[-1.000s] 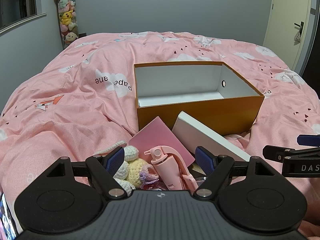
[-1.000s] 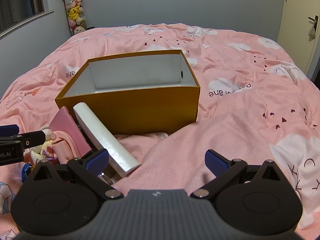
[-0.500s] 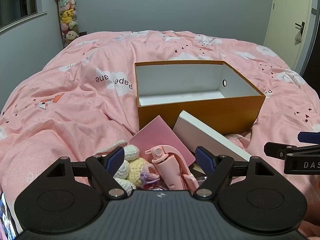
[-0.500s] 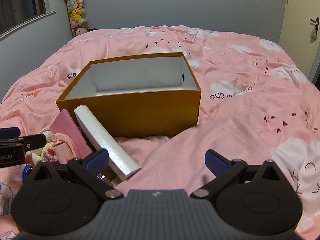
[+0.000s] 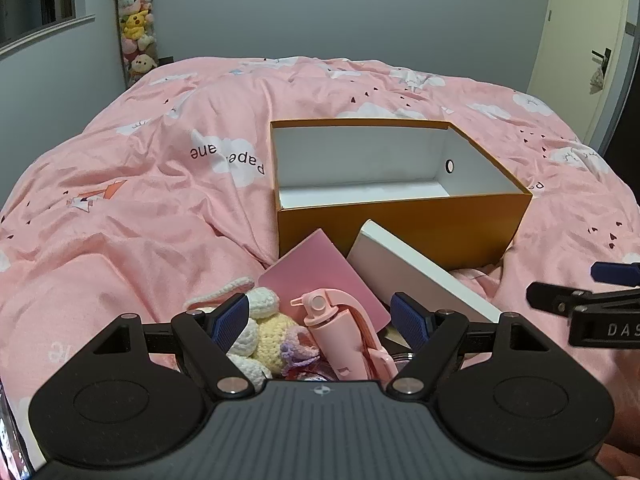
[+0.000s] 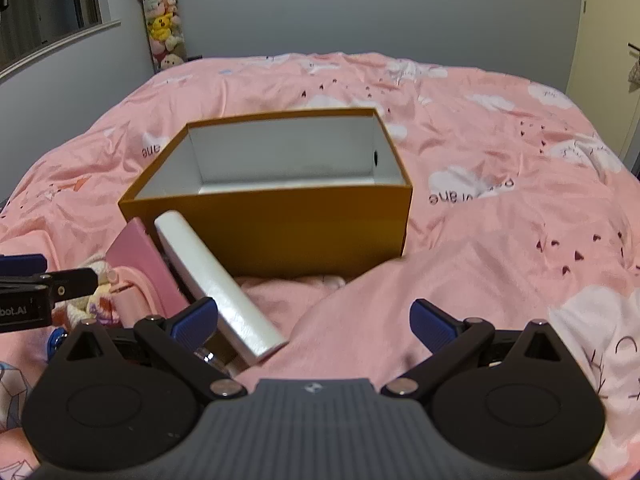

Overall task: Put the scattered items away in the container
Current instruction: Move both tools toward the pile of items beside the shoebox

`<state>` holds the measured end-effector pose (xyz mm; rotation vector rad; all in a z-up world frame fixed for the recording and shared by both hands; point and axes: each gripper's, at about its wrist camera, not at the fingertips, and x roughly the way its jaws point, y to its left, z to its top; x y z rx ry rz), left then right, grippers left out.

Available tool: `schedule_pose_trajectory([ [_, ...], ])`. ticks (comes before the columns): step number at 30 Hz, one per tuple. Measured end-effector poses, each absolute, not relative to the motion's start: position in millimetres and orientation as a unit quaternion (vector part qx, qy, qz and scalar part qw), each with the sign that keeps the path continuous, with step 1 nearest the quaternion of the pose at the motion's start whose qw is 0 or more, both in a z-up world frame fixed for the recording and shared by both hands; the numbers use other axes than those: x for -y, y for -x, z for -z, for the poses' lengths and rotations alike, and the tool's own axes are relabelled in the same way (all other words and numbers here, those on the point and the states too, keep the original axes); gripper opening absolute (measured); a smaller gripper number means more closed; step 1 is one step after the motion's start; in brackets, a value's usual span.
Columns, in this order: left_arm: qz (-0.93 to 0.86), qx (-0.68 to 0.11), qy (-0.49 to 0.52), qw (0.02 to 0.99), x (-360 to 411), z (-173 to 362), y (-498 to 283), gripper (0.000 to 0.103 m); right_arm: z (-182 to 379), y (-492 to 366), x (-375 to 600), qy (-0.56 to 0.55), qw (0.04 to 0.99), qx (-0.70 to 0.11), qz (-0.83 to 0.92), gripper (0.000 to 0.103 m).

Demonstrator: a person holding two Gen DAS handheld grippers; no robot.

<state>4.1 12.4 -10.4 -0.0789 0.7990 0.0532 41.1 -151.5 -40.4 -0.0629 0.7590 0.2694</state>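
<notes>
An orange box (image 5: 404,220) (image 6: 320,224) with a white inside stands open and holds nothing, on the pink duvet. In front of it lie a white flat box (image 5: 420,272) (image 6: 216,284), a pink booklet (image 5: 320,276) (image 6: 140,264), a pink spray bottle (image 5: 340,332) and a crocheted toy (image 5: 264,328). My left gripper (image 5: 320,318) is open, hovering just above the bottle and toy. My right gripper (image 6: 314,320) is open over a duvet fold, right of the white box. Each gripper shows at the edge of the other's view.
The pink duvet (image 5: 140,220) is rumpled, with a raised fold (image 6: 400,292) in front of the box. A column of plush toys (image 5: 134,36) stands in the far left corner. A door (image 5: 592,52) is at the right.
Both views have shifted slightly: the box and items sit a little lower and closer in the frames. The right view is blurred by motion. Nothing has been taken hold of.
</notes>
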Motion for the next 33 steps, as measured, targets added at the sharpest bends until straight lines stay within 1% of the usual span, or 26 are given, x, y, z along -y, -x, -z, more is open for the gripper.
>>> schedule_pose_trajectory([
  [6, -0.024, -0.403, 0.055, 0.913, -20, 13, -8, 0.089, 38, -39, 165, 0.012, 0.936, -0.293, -0.193, 0.103],
  [7, -0.023, -0.405, 0.056, 0.912, -20, 14, -10, 0.088, 38, -41, 164, 0.019, 0.936, -0.291, -0.196, 0.103],
  [10, -0.016, -0.415, 0.060, 0.908, -20, 18, -13, 0.086, 40, -47, 160, 0.036, 0.931, -0.302, -0.204, 0.103],
  [13, -0.009, -0.425, 0.063, 0.903, -19, 23, -16, 0.083, 46, -55, 155, 0.028, 0.917, -0.332, -0.222, 0.103],
  [16, -0.005, -0.433, 0.066, 0.899, -19, 28, -19, 0.081, 51, -61, 152, 0.022, 0.911, -0.342, -0.228, 0.101],
  [17, -0.003, -0.435, 0.067, 0.898, -19, 30, -20, 0.079, 53, -63, 150, 0.022, 0.910, -0.344, -0.229, 0.100],
  [19, -0.003, -0.443, 0.072, 0.894, -19, 33, -22, 0.076, 56, -64, 149, 0.024, 0.909, -0.345, -0.234, 0.093],
  [20, -0.002, -0.449, 0.074, 0.891, -19, 36, -24, 0.075, 57, -65, 148, 0.026, 0.908, -0.347, -0.235, 0.087],
  [21, -0.002, -0.454, 0.076, 0.888, -19, 39, -25, 0.075, 59, -66, 147, 0.028, 0.907, -0.348, -0.236, 0.083],
  [23, -0.002, -0.466, 0.081, 0.881, -19, 45, -29, 0.073, 62, -68, 144, 0.031, 0.904, -0.353, -0.241, 0.079],
  [25, 0.004, -0.478, 0.089, 0.874, -19, 53, -32, 0.071, 66, -69, 142, 0.031, 0.901, -0.356, -0.247, 0.078],
  [32, 0.000, -0.494, 0.080, 0.866, -15, 63, -41, 0.071, 76, -70, 134, 0.045, 0.895, -0.360, -0.260, 0.078],
  [33, 0.000, -0.495, 0.073, 0.866, -13, 63, -42, 0.068, 77, -71, 134, 0.049, 0.895, -0.360, -0.260, 0.077],
])
